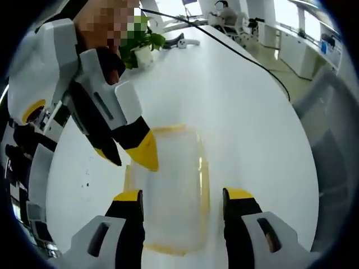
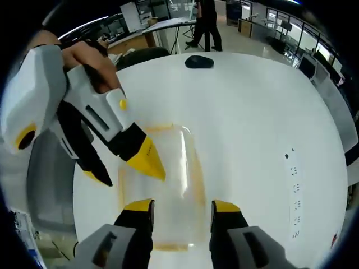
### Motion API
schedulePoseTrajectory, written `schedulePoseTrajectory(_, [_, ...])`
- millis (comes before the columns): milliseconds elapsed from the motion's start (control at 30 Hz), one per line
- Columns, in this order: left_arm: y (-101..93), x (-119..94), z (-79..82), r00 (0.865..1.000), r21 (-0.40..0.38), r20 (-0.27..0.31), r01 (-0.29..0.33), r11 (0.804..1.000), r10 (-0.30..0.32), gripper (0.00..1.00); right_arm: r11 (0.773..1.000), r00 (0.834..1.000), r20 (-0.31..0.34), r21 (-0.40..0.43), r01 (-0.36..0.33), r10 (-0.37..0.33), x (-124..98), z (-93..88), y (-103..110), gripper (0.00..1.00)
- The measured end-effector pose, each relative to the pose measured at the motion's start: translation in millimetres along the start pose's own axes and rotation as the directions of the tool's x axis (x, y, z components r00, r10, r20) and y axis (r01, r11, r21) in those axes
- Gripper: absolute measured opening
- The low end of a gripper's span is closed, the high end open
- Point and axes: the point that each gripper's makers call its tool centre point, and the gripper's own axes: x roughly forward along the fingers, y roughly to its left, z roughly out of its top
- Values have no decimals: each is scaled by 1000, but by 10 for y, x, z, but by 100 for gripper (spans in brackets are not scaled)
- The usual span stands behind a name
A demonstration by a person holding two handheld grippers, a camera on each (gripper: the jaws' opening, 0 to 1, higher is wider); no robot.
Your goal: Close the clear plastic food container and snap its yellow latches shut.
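Observation:
A clear plastic food container [image 1: 171, 185] with a yellow rim lies flat on the white table [image 1: 235, 112]. In the left gripper view my left gripper [image 1: 183, 196] is open, one jaw on each side of the container's near end. My right gripper [image 1: 130, 159] comes in from the upper left, open, with one yellow tip over the container's left edge. In the right gripper view the container [image 2: 168, 174] lies between the jaws of my open right gripper [image 2: 182, 206]. There my left gripper [image 2: 128, 174] reaches in from the left. The latches are blurred.
A potted plant [image 1: 143, 45] and a black cable [image 1: 241, 50] lie further along the table, with a grey chair [image 1: 331, 145] beside it. A black rounded object [image 2: 199, 61] sits at the far edge. A person [image 2: 206, 22] stands beyond it.

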Motion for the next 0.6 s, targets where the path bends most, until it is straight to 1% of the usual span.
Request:
schedulePoseTrajectory(133, [35,-51,-7,1000,1,-7,-2,1000,2,54,1000,1000,-20,-22,5,-5,-13,-87,65,39])
schedulePoseTrajectory(233, [63,-73,-42,1000,2,-17,-6,1000,6,55,1000,1000,-13,-21,13,-13,-39,-107,83,41])
schedulePoseTrajectory(367, [85,-102,-112,999,3,-36,2,1000,-2,59,1000,1000,6,1,0,0,-71,-97,148,45])
schedulePoseTrajectory(467, [78,-118,-150,999,13,-51,13,1000,-12,64,1000,1000,2,-9,13,-13,-89,-121,180,47])
schedulePoseTrajectory(533, [92,-131,-172,998,16,-61,10,1000,-9,66,1000,1000,-3,-15,13,-13,-94,-135,206,48])
schedulePoseTrajectory(600, [112,-140,-194,998,8,-68,9,1000,-9,69,999,1000,-4,-26,19,-19,-106,-141,230,50])
